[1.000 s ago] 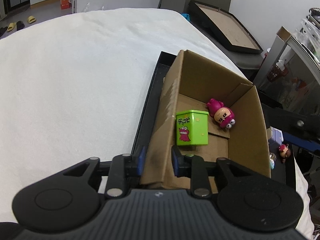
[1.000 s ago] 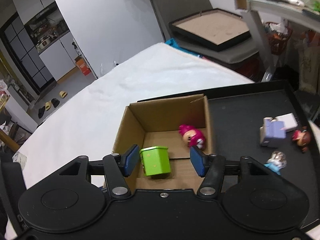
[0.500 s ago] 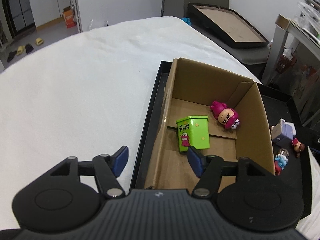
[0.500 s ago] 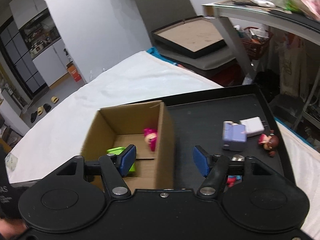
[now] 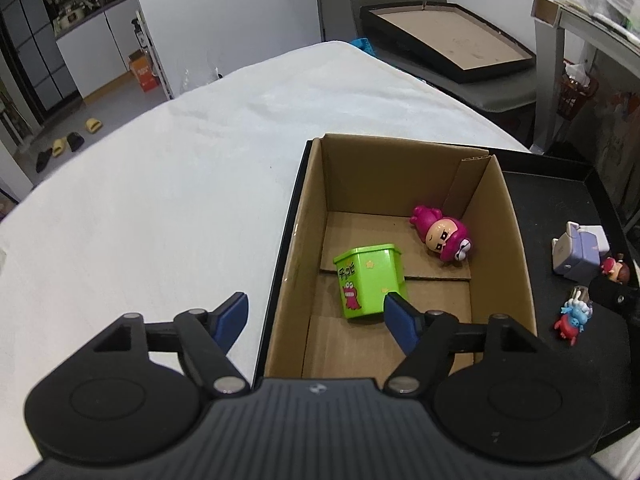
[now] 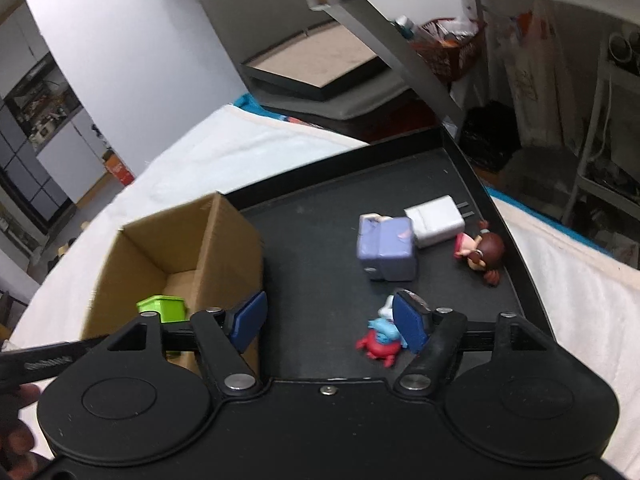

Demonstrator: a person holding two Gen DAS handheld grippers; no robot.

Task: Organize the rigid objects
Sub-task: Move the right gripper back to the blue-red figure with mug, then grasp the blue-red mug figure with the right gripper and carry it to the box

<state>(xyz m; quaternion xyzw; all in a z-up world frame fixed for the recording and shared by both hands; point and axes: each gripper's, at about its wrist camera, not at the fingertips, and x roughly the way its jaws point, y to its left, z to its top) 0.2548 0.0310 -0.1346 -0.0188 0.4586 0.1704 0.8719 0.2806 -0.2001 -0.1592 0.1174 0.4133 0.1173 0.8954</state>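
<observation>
Both sets of fingers wide open and empty, right gripper over the red-and-blue crab figure on the black tray beside the cardboard box; tiny toy likely to squirt sideways if pinched off-centre.
</observation>
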